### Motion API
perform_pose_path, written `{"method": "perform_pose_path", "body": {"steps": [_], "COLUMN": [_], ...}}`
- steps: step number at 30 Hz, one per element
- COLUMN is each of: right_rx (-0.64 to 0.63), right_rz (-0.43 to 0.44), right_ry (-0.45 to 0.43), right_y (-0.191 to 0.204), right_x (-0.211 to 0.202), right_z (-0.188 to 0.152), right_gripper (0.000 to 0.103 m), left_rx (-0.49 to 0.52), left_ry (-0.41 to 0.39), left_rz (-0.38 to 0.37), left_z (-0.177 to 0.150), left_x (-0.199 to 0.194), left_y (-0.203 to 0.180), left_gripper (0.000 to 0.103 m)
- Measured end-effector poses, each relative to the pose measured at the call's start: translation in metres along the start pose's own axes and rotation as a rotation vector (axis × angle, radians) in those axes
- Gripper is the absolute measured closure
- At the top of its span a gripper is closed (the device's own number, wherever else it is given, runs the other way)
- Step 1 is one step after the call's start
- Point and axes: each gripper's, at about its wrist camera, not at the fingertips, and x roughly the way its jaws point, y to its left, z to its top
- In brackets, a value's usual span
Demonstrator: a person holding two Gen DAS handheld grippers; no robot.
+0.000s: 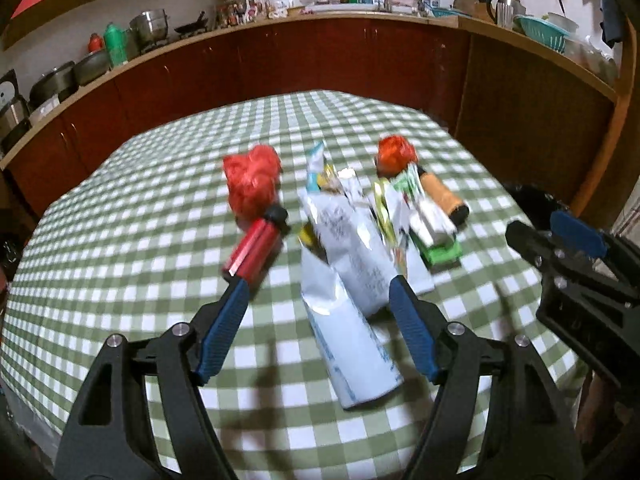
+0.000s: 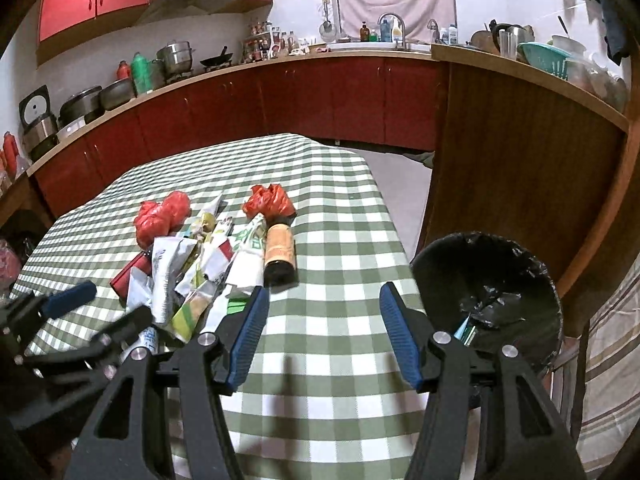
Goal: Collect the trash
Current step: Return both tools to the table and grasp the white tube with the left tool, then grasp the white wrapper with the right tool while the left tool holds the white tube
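Left wrist view: left gripper (image 1: 318, 284) tilts down over the checked tablecloth (image 1: 120, 240), jaws wide, straddling a white pouch (image 1: 352, 320) lying lengthwise away without gripping it. Right gripper (image 2: 322, 300), angled down, gapes empty beside the black-lined bin (image 2: 520, 280).

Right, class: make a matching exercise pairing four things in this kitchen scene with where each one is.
Things:
1. crumpled red plastic bag
2. brown bottle with orange label
3. black-lined round bin
4. pink hanging cloth

Places:
A. beside the table's right edge
B. behind the sink tap
C. left end of the litter pile
D. lying at the pile's right side

Pairs: 1-C, 2-D, 3-A, 4-B
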Motion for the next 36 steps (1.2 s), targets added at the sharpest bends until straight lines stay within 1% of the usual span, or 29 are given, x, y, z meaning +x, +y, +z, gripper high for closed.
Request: {"method": "perform_pose_path", "body": {"steps": [6, 8, 10, 11, 13, 16, 19, 26, 29, 36], "right_rx": [-0.007, -0.009, -0.014, -0.017, -0.020, -0.027, -0.033, -0.063, -0.085, -0.132], "right_rz": [-0.006, -0.004, -0.002, 0.000, 0.005, 0.013, 0.027, 0.078, 0.105, 0.128], "right_ry": [-0.001, -0.003, -0.005, -0.005, -0.002, 0.003, 0.005, 0.008, 0.014, 0.052], "right_y": [0.005, 0.007, 0.010, 0.011, 0.014, 0.020, 0.028, 0.059, 0.077, 0.104], "right_x": [-0.004, -0.005, -0.006, -0.005, -0.005, -0.003, -0.001, 0.006, 0.012, 0.030], "right_z": [-0.003, -0.003, -0.002, -0.003, -0.003, -0.003, -0.001, 0.004, 0.006, 0.005], "right_gripper": [0.046, 0.046, 0.046, 0.046, 0.046, 0.046, 0.046, 0.046, 0.046, 0.046], "left_rx": [0.008, 0.009, 0.012, 0.011, 0.005, -0.002, -0.014, -0.037, -0.056, -0.106], "left_ry": [0.059, 0.061, 0.066, 0.075, 0.068, 0.049, 0.033, -0.012, -0.018, -0.014], "left_rz": [-0.016, -0.014, -0.009, -0.018, -0.036, -0.024, -0.004, 0.066, 0.086, 0.135], "left_z": [-0.017, -0.021, -0.026, -0.028, -0.032, -0.033, -0.032, -0.025, -0.023, -0.022], "left_x": [0.010, 0.010, 0.011, 0.012, 0.011, 0.005, 0.000, -0.010, -0.010, -0.005], "left_y": [0.001, 0.006, 0.012, 0.015, 0.021, 0.032, 0.045, 0.077, 0.091, 0.127], "left_gripper": [0.032, 0.035, 0.059, 0.063, 0.077, 0.085, 0.088, 0.089, 0.089, 0.089]}}
